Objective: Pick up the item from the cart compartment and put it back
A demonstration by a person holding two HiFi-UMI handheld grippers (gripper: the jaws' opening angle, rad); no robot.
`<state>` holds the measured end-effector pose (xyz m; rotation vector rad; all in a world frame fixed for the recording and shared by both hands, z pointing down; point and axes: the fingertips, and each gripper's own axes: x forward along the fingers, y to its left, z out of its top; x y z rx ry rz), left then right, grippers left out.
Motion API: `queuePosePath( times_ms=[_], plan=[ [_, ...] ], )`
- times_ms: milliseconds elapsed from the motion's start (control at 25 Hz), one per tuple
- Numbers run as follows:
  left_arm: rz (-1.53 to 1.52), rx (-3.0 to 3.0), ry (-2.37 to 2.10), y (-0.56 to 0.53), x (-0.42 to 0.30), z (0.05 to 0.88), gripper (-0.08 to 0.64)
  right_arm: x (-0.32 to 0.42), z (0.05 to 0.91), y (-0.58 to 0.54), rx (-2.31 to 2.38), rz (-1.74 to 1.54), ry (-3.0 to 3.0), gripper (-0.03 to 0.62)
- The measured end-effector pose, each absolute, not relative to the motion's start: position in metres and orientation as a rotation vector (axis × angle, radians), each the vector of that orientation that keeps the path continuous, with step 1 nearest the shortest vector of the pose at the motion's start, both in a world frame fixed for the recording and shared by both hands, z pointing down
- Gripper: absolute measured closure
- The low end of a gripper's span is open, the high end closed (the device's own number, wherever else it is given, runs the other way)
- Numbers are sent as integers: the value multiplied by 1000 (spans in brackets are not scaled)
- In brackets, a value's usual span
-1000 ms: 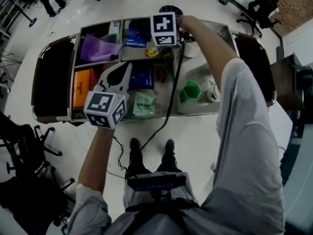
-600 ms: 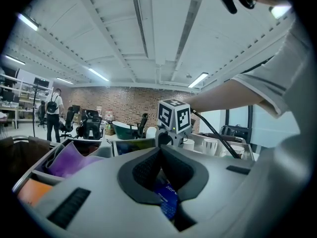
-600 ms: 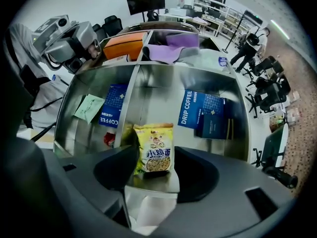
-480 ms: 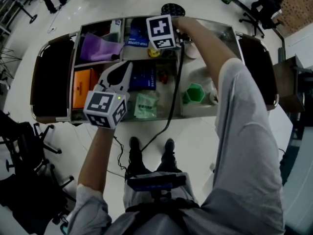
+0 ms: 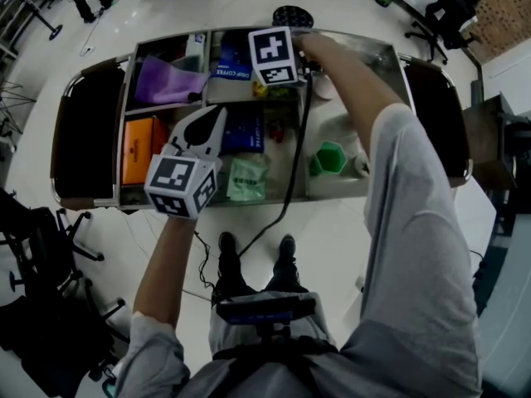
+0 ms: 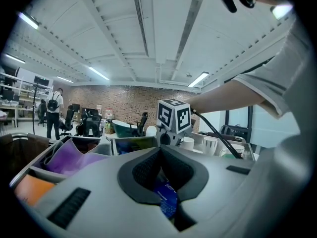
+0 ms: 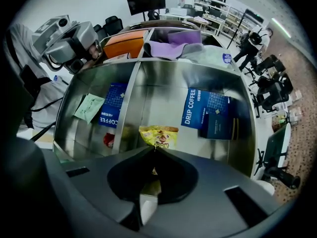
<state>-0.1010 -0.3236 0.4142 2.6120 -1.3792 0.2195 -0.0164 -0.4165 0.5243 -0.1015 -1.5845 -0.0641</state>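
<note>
A small yellow snack packet (image 7: 158,135) lies in the far middle compartment of the steel cart (image 5: 348,191). My right gripper (image 7: 153,150) is shut on the near edge of that packet. In the head view the right gripper (image 5: 267,80) reaches down into that compartment, and the yellow packet (image 5: 259,89) just shows below its marker cube. My left gripper (image 5: 214,121) hovers over the near middle compartment, above a blue coffee pack (image 5: 245,131). The left gripper (image 6: 159,150) has its jaws together with nothing between them.
A blue drip coffee box (image 7: 205,108) lies beside the snack. A purple bag (image 5: 166,81) fills the far left compartment and an orange box (image 5: 139,148) the near left one. A green packet (image 5: 246,178), a green cup (image 5: 329,157) and white cups sit further right.
The right gripper has shifted slightly left and lower into the far compartment. The left gripper has barely moved.
</note>
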Motion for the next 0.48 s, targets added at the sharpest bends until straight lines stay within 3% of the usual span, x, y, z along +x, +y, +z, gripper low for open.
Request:
queuePosePath(
  times_ms=[480],
  plan=[
    [227,2605,-1376,-321,-99,418,555,-20,517,-418,-65,-61,-1628,578]
  ],
)
